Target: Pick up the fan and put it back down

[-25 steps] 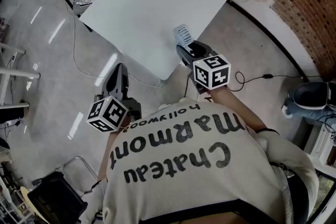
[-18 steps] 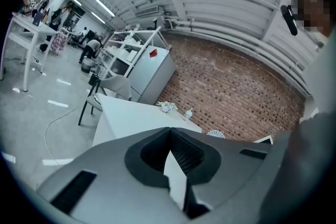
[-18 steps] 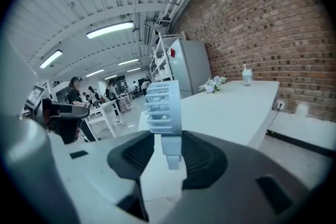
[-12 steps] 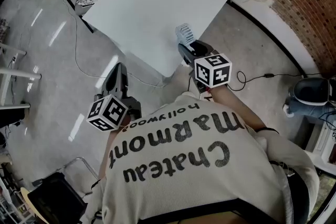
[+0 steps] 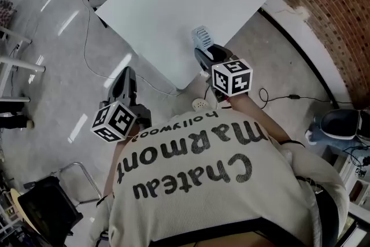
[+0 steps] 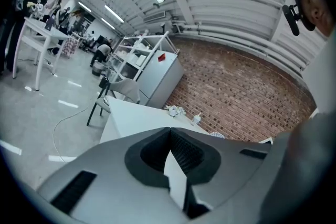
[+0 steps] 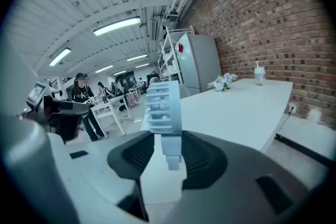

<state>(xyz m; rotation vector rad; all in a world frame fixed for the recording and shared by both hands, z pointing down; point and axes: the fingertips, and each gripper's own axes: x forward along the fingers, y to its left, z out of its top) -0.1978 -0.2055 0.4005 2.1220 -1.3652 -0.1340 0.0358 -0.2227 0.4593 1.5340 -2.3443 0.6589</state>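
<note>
We see the fan [image 5: 201, 40] [image 7: 164, 113], pale plastic with a round slatted cage on a squared stem. It stands upright on the smooth white surface [image 5: 173, 3], close to the corner nearest us. The right gripper [image 5: 205, 56] [image 7: 169, 149] has its fingers [image 7: 202, 157], dark ribbed pads in curved grey shells, spread to either side of the stem. A strip of white shows beside one pad, so we read no squeeze. The left gripper [image 5: 126, 73] [image 6: 169, 131] hangs off the surface over the glossy floor [image 5: 58, 66]. Its ribbed fingers [image 6: 184, 152] meet at the tips, with nothing between them.
</note>
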